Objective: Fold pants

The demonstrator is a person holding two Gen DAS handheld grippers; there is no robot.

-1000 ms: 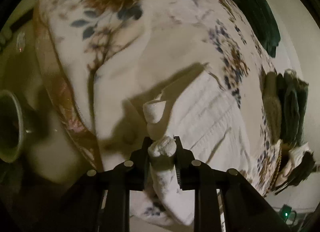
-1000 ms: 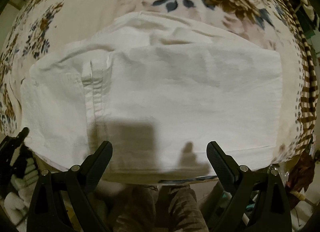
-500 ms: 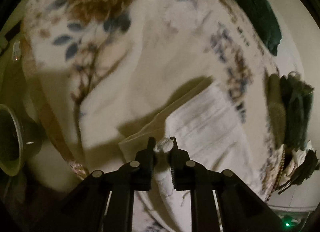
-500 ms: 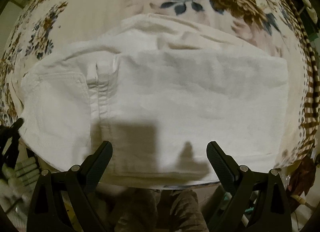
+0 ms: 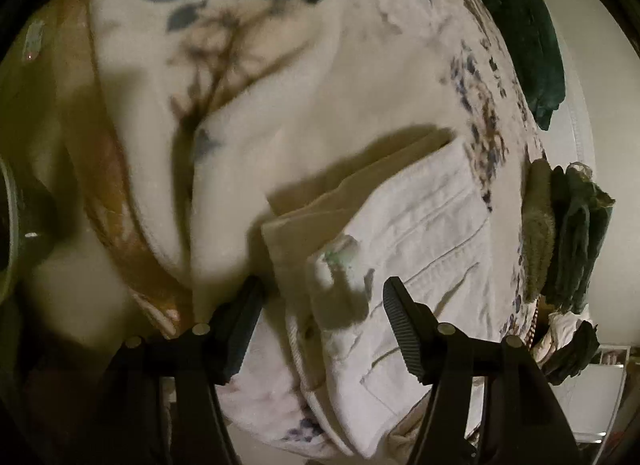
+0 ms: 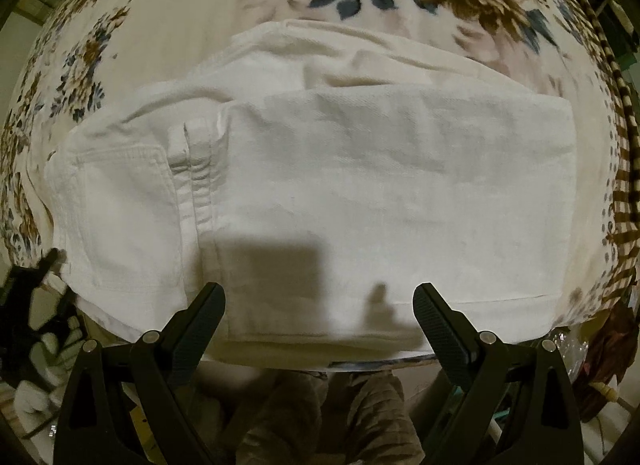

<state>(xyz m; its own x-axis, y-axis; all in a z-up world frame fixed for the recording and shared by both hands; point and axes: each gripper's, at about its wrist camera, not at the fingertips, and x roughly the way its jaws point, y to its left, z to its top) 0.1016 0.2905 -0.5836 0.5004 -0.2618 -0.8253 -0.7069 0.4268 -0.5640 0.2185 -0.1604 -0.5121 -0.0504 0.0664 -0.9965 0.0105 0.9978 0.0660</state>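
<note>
My left claw (image 5: 320, 317) is opening off the white pants (image 6: 320, 193) folded on the floral blanket (image 6: 160, 45); right claw (image 6: 319, 319) hovers wide, empty. Best to back away clean so nothing drags the fold.

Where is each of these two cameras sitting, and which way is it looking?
Left wrist: sits on the left gripper, looking slantwise down at the white pants' end; its jaws are opening, cloth between them unpressed.
Right wrist: sits on the right gripper, looking straight down on the folded pants; open jaws and the person's trouser legs show.
Shared: the pants and the floral blanket.
</note>
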